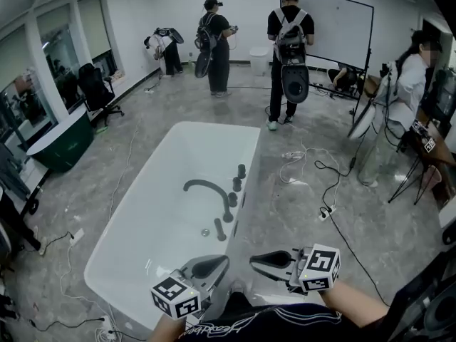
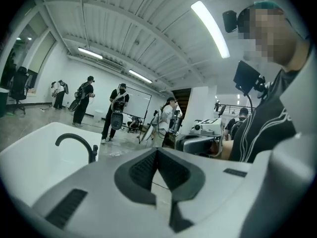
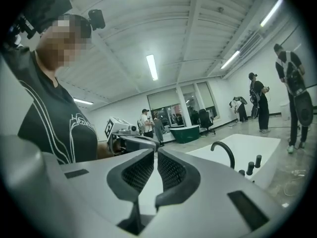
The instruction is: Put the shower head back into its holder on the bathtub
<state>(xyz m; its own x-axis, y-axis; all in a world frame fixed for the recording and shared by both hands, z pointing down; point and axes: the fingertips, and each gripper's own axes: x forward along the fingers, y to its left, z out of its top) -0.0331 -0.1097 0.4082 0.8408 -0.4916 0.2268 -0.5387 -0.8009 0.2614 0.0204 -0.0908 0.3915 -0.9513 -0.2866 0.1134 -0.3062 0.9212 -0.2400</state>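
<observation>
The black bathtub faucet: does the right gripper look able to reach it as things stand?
Probably yes: the right gripper hangs empty by the bathtub's near end, with nothing between it and the faucet.

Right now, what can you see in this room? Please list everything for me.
bathtub: one, white, middle of the floor.
tap: one, dark, arching over the tub from its right rim.
knobs: several, dark, in a row along that rim; I cannot tell whether one of them is a shower head.
second tub: one, dark green, by the left wall.
office chair: one, black, near the left windows.
whiteboard: one, white, far side.
people: at least five, far side and right.
cables: several, black and white, on the floor right of the tub.
left hand-held gripper: one, grey, jaws together, empty.
right hand-held gripper: one, grey, jaws together, empty.
</observation>
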